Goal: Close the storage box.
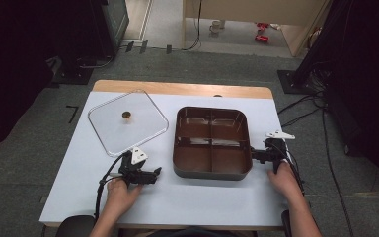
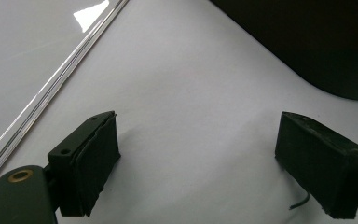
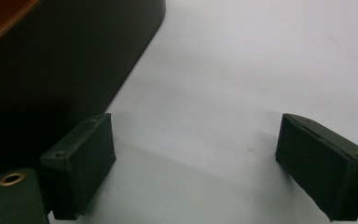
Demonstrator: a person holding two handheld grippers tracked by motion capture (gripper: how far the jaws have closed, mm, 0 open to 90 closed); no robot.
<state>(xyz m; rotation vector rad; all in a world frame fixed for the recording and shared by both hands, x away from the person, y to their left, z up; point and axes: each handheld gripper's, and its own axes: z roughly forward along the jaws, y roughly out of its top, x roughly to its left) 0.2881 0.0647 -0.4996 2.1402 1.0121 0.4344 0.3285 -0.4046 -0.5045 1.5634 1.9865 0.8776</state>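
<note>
A dark brown tray (image 1: 212,168) with several compartments sits in the middle of the white table (image 1: 187,197). A clear square lid (image 1: 143,126) with a small brown knob (image 1: 127,115) lies flat to its left. My left gripper (image 1: 155,173) rests on the table between lid and tray, open and empty; its own view (image 2: 198,163) shows the lid's edge (image 2: 60,79) at upper left and the tray's corner (image 2: 326,60) at upper right. My right gripper (image 1: 254,155) sits at the tray's right side, open and empty (image 3: 196,163), with the tray's wall (image 3: 60,60) just left of it.
The table's wooden far edge (image 1: 177,89) borders grey carpet. Cables (image 1: 301,111) run across the floor on the right, beside dark stands and curtains. White tabletop lies in front of the tray.
</note>
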